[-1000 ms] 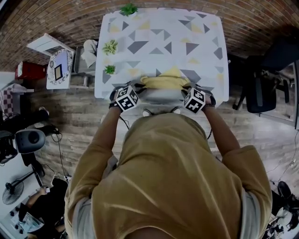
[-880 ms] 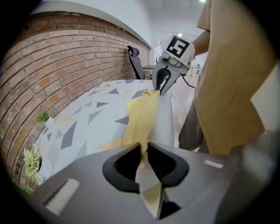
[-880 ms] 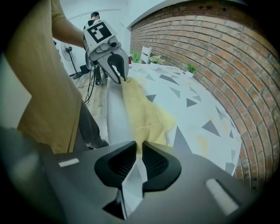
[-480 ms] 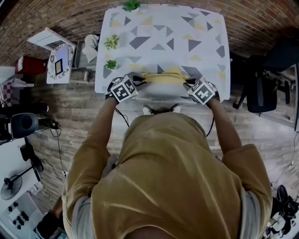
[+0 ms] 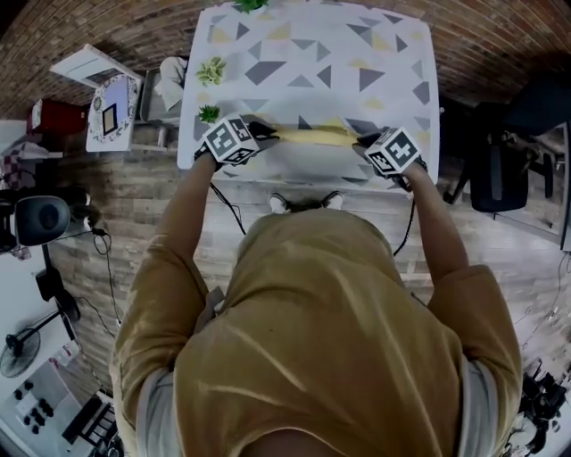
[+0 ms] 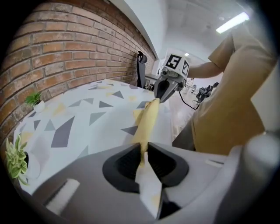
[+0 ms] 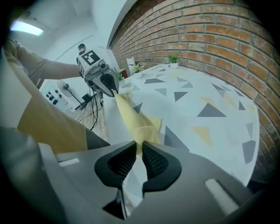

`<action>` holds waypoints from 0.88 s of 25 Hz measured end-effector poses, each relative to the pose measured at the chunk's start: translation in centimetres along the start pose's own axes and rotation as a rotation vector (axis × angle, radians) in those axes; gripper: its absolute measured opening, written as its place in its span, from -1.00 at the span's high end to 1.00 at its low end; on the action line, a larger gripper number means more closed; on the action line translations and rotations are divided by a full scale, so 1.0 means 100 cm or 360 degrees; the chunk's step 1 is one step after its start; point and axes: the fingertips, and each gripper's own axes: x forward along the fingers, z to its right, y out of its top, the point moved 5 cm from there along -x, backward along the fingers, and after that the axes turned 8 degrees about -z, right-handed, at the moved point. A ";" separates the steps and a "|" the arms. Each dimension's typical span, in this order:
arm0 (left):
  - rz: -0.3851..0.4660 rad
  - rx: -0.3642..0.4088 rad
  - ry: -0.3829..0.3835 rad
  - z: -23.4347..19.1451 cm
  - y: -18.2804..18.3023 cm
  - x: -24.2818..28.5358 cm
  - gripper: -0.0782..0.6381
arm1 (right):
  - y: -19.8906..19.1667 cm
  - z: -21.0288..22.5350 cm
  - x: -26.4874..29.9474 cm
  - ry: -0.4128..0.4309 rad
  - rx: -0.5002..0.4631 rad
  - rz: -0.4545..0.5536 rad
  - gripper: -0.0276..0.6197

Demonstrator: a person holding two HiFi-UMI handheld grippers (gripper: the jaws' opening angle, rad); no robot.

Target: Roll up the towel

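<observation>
The yellow towel (image 5: pixel 312 136) hangs stretched between my two grippers, just above the near edge of the table (image 5: pixel 393 54). My left gripper (image 5: pixel 266 136) is shut on the towel's left end (image 6: pixel 146 127). My right gripper (image 5: pixel 360 143) is shut on its right end (image 7: pixel 133 122). In the left gripper view the towel runs as a narrow band from my jaws across to the right gripper (image 6: pixel 164 89). In the right gripper view it runs likewise to the left gripper (image 7: pixel 107 87). A white flap of cloth (image 6: pixel 148 183) sticks out behind the left jaws.
The table wears a white cloth with grey and yellow triangles. Small potted plants (image 5: pixel 211 71) stand along its left edge and one (image 5: pixel 250 4) at the far end. A dark chair (image 5: pixel 504 161) stands to the right; a side table (image 5: pixel 111 120) and shelf lie left.
Both grippers have risen and moved farther over the table, spreading slightly. The towel, which lay bunched on the table, is now pulled into a thin taut band between them.
</observation>
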 end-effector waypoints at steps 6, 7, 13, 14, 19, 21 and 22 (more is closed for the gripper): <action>-0.0027 -0.0046 -0.0123 -0.004 0.003 0.007 0.46 | 0.002 0.015 0.000 0.0072 0.0065 -0.0018 0.77; -0.0028 -0.0057 -0.0136 -0.005 0.003 0.008 0.46 | 0.002 0.017 0.000 0.0087 0.0080 -0.0018 0.77; -0.0060 -0.0127 -0.0158 -0.017 0.004 0.007 0.47 | 0.003 0.029 0.000 0.0141 0.0148 -0.0015 0.77; -0.0061 -0.0139 -0.0151 -0.019 0.004 0.006 0.47 | 0.003 0.032 0.000 0.0139 0.0154 -0.0015 0.77; -0.0014 -0.0272 -0.0095 -0.031 0.006 0.006 0.47 | 0.011 0.042 0.001 0.0118 0.0151 -0.0035 0.77; -0.0002 -0.0320 -0.0075 -0.034 0.007 0.008 0.47 | 0.013 0.046 0.002 0.0110 0.0156 -0.0046 0.77; -0.0004 -0.0336 -0.0066 -0.035 0.006 0.009 0.47 | 0.014 0.048 0.003 0.0108 0.0163 -0.0049 0.77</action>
